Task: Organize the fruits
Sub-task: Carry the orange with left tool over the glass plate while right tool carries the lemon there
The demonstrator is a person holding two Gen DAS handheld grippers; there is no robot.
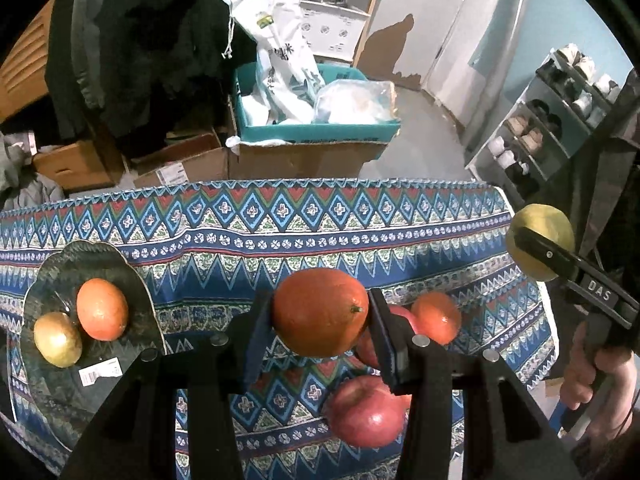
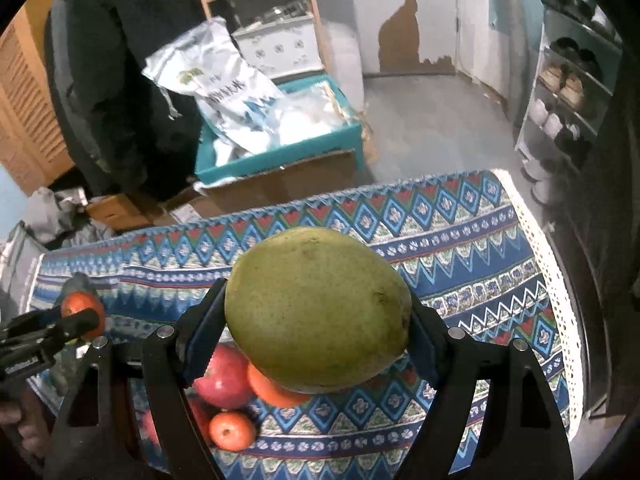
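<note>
While our left gripper [image 1: 320, 320] clamps an orange [image 1: 320, 312] above the table, our right gripper [image 2: 316, 320] pinches a green mango [image 2: 318, 308]; both firm, smooth, held mid-body.

Dim indoor light, cool in tone; fisheye bending curves the tablecloth [image 1: 360, 216] edge, black vignette fills every corner, soft glare on the floor [image 2: 432, 128], slight blur throughout.
</note>
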